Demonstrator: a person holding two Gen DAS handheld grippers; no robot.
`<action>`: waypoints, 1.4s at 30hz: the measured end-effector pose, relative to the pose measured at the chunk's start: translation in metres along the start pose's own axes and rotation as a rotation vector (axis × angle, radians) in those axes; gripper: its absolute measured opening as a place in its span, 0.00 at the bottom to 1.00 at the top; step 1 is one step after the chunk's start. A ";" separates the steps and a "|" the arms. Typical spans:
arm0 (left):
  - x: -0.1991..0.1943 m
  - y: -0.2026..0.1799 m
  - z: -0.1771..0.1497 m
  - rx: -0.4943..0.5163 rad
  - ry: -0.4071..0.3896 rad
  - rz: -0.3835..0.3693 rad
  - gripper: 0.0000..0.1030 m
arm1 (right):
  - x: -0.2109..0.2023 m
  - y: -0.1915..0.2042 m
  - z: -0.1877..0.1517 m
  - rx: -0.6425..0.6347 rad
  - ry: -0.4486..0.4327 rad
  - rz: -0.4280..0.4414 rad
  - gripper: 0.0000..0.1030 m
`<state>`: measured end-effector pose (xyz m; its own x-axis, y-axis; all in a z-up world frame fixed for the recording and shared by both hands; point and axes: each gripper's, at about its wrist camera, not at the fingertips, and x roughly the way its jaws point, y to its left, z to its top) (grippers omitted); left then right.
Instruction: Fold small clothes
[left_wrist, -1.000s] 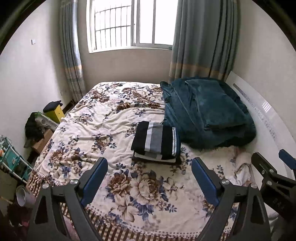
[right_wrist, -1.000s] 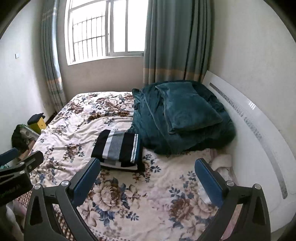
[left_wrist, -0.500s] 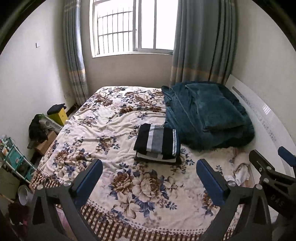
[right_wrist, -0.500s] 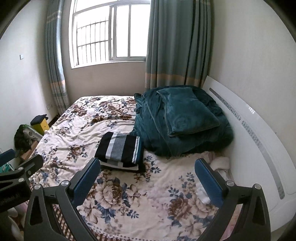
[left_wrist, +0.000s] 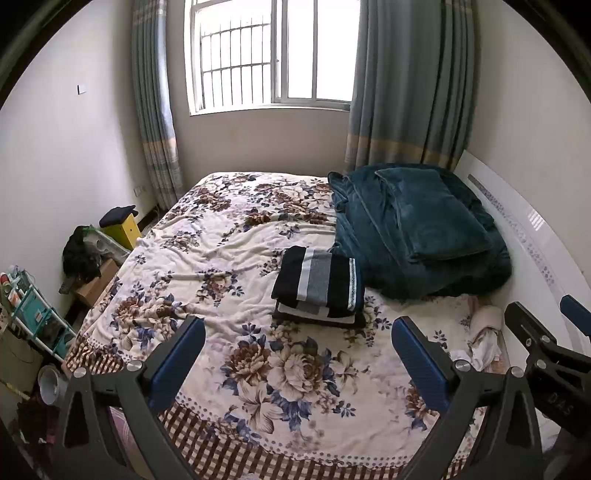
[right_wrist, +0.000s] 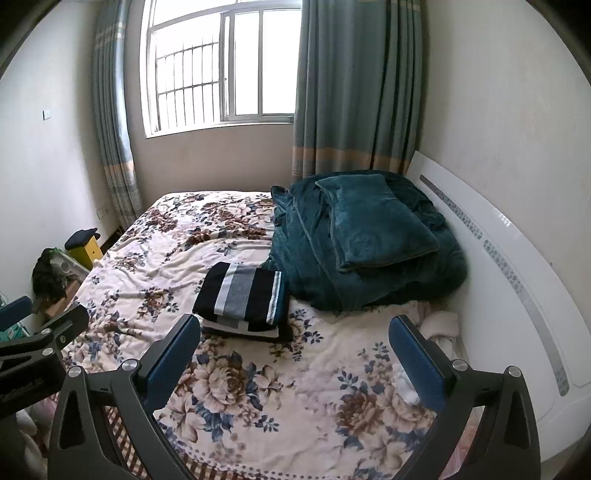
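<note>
- Left wrist view: the left tool (left_wrist: 297, 350) hangs released over the near edge of the bed (left_wrist: 207, 258), blue pads spread wide, nothing between them
- Straight ahead of that tool, beyond its tips, sits the folded striped clothes stack (left_wrist: 319, 286), black, white and grey, resting flat on the floral bedspread
- Just past the stack, ahead and to the right, the teal blanket (left_wrist: 417, 236) is heaped against the white headboard (left_wrist: 528, 229)
- Far right of this view, the right tool (left_wrist: 546, 332) pokes in, well apart from the stack
- Right wrist view: the right tool (right_wrist: 295, 350) is released too, pads wide apart, empty, above the bedspread
- The striped stack (right_wrist: 242, 295) lies ahead and slightly left of this tool's centre, clear of both pads
- The teal blanket (right_wrist: 362, 240) sits ahead, touching the stack's far right edge
- Left edge of the view: the left tool (right_wrist: 48, 328) shows beside the bed
- A yellow box (right_wrist: 86, 251) stands on the floor far left
</note>
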<state>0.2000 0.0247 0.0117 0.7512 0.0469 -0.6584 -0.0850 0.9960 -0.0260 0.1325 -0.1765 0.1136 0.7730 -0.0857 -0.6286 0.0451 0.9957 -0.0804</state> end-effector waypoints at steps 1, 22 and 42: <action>0.000 0.000 0.000 0.003 0.000 -0.002 1.00 | -0.002 -0.001 0.000 -0.001 0.002 0.003 1.00; -0.003 0.001 0.003 -0.002 0.000 0.015 1.00 | -0.007 0.001 0.003 -0.006 0.001 0.014 1.00; -0.010 0.005 0.007 -0.005 -0.012 0.035 1.00 | -0.006 0.010 0.012 -0.016 0.007 0.025 1.00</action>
<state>0.1962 0.0296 0.0234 0.7553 0.0826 -0.6502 -0.1148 0.9934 -0.0071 0.1356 -0.1652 0.1258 0.7696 -0.0615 -0.6356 0.0161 0.9969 -0.0770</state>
